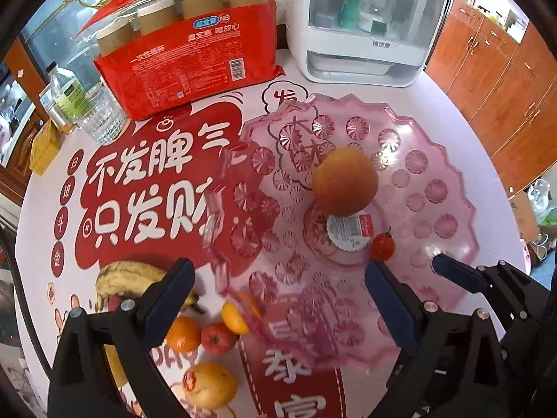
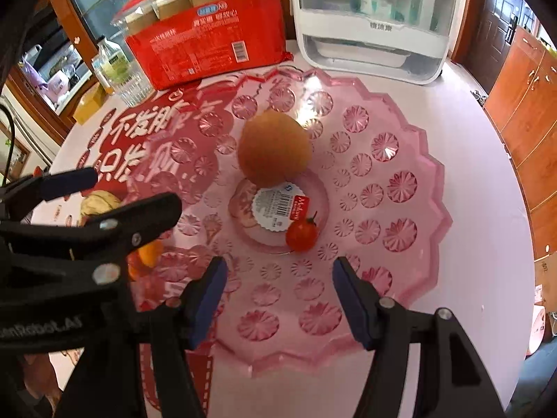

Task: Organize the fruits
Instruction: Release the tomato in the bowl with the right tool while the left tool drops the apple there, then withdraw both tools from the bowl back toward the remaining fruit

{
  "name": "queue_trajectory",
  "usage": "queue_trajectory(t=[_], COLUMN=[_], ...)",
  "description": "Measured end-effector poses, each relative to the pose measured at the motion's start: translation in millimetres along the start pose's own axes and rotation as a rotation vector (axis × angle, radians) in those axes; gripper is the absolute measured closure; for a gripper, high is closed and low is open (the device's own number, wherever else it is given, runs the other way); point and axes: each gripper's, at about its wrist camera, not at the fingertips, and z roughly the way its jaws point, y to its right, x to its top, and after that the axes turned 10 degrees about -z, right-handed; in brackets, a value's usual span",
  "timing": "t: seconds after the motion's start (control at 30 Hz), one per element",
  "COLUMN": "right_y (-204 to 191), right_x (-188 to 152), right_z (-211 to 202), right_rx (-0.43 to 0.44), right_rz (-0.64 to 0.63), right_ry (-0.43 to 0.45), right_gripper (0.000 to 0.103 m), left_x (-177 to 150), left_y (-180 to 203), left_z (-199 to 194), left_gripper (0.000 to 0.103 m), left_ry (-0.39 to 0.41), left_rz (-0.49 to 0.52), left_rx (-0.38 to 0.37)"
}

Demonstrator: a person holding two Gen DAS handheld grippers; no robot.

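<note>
A pink glass fruit plate (image 1: 435, 160) (image 2: 400, 146) holds a large orange fruit (image 1: 344, 181) (image 2: 275, 148) and a small red tomato (image 1: 382, 246) (image 2: 302, 235). On the table left of the plate lie a spotted banana (image 1: 128, 275), two small oranges (image 1: 182, 333) (image 1: 234, 318), a small red apple (image 1: 217, 338) and a yellow pear (image 1: 210, 385). My left gripper (image 1: 278, 296) is open and empty over the plate's near-left rim. My right gripper (image 2: 278, 292) is open and empty over the plate's near part, just short of the tomato.
A red pack of paper cups (image 1: 195, 52), a white appliance (image 1: 365, 24), a glass tumbler (image 1: 101, 115), a bottle (image 1: 64, 97) and a yellow box (image 1: 43, 146) stand along the table's far side. Wooden cabinets (image 1: 501, 80) are at the right.
</note>
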Motion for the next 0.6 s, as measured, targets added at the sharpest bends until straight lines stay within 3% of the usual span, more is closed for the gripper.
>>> queue_trajectory(t=[0.6], right_y=[-54.0], right_x=[-3.5], right_z=[-82.4], right_rx=[0.016], right_rz=[-0.055], right_ry=[0.149], right_gripper=[0.04], left_x=[-40.8], left_y=[-60.5], left_z=[-109.8], left_gripper=[0.005], left_ry=[0.146], left_rz=[-0.1], left_rx=[0.081])
